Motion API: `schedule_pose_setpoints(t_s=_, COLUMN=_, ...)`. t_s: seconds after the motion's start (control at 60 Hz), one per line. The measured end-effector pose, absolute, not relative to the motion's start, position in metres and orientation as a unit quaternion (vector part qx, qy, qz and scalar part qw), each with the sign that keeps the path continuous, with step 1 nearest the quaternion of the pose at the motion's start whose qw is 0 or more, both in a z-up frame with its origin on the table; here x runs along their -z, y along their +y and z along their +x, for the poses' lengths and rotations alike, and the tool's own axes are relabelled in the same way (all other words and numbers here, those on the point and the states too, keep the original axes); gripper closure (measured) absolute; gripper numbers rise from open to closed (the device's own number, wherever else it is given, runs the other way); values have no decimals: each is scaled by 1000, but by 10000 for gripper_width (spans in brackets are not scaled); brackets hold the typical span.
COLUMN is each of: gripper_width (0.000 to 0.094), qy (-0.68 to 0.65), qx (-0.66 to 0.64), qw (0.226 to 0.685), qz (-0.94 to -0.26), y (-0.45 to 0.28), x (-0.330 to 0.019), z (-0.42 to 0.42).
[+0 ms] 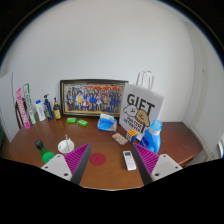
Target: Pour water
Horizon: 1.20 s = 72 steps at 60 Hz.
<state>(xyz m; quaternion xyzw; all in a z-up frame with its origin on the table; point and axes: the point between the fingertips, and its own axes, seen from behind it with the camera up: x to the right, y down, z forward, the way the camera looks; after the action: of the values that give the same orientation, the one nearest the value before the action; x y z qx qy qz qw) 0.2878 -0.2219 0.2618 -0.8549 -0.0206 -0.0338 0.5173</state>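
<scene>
A blue bottle or jug [153, 135] stands on the brown table [108, 140], beyond my right finger and in front of the gift bag. A small white bowl or cup [66, 147] sits just beyond my left finger. My gripper [112, 165] is open and empty above the table's near part, with its magenta pads [80, 165] wide apart. A red round coaster [97, 158] and a white remote [129, 159] lie on the table between the fingers.
A framed group photo [93, 98] and a white "GIFT" bag [141, 106] stand at the back against the wall. Several bottles and tubes [38, 108] stand back left. Green lids [77, 122], a blue box [106, 122] and a patterned cube [120, 139] lie mid-table.
</scene>
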Motion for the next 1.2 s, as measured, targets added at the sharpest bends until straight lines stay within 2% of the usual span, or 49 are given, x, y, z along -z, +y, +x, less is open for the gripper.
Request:
schedule_pose_setpoints(t_s=0.15, gripper_width=80, qy=-21, qx=32, qw=511, qz=-858, y=-232, x=-244, z=284)
schedule_pose_setpoints(t_s=0.367, gripper_width=84, qy=-28, qx=20, qw=491, qz=-870, y=-268, x=-191, z=255)
schedule_pose_setpoints(t_s=0.7, gripper_width=79, qy=-57, qx=-41, qw=472, qz=-879, y=-304, x=-113, z=132)
schedule_pose_setpoints(t_s=1.05, gripper_width=70, qy=-39, qx=-52, qw=544, qz=-836, y=-228, x=-85, z=50)
schedule_pose_setpoints(t_s=1.133, gripper_width=110, qy=-27, qx=-41, qw=566, qz=-823, y=-209, x=-79, z=50)
schedule_pose_setpoints(t_s=1.2, gripper_width=192, qy=-32, qx=-35, qw=577, qz=-815, y=-199, x=-74, z=45)
